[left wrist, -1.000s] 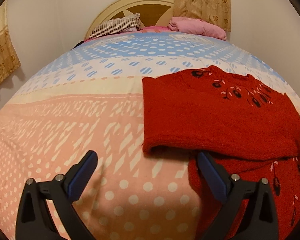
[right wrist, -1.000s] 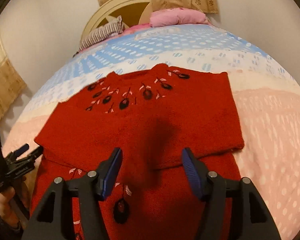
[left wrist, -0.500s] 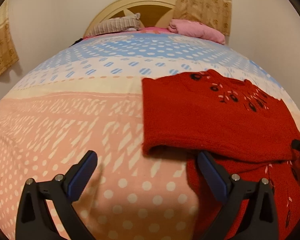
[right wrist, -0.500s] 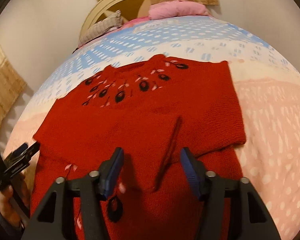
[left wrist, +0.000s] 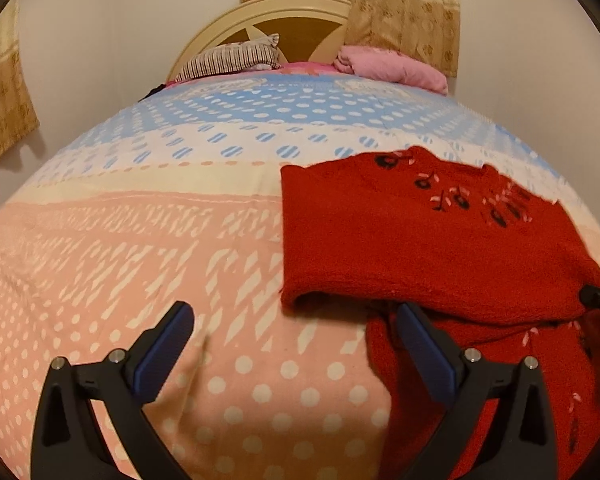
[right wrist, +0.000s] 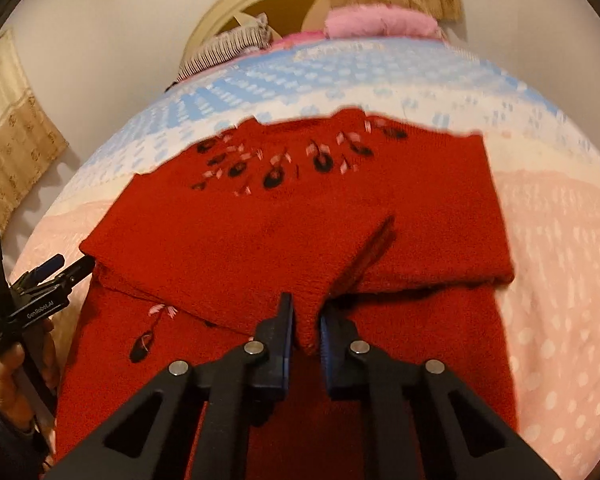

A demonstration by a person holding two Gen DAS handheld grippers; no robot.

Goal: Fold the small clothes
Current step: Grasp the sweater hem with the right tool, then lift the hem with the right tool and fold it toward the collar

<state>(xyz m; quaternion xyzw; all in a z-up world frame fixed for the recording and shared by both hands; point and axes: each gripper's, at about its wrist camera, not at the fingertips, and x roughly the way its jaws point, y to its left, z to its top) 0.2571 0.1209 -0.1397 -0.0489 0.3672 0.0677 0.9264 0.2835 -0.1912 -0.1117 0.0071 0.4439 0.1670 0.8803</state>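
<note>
A red knitted sweater (left wrist: 420, 248) with black and pink flowers lies on the bed, its upper part folded down over its lower part. In the right wrist view the sweater (right wrist: 260, 232) fills the middle. My right gripper (right wrist: 306, 316) has its jaws closing, and the pads pinch the near edge of the folded layer, which bunches into a ridge. My left gripper (left wrist: 294, 316) stands open above the bedsheet at the sweater's left edge, with nothing between its fingers. Seen from the right wrist, the left gripper (right wrist: 48, 280) sits beside the sweater's left corner, held by a hand (right wrist: 4, 376).
The bed (left wrist: 140, 240) has a pink, cream and blue dotted sheet. A striped pillow (left wrist: 236, 58) and a pink blanket (left wrist: 392, 68) lie by the headboard (left wrist: 300, 12). Curtains (left wrist: 404, 8) hang behind it. White walls flank the bed.
My right gripper's jaws have come together on the sweater's folded edge, pulling up a crease. The left gripper has stayed where it was, open.
</note>
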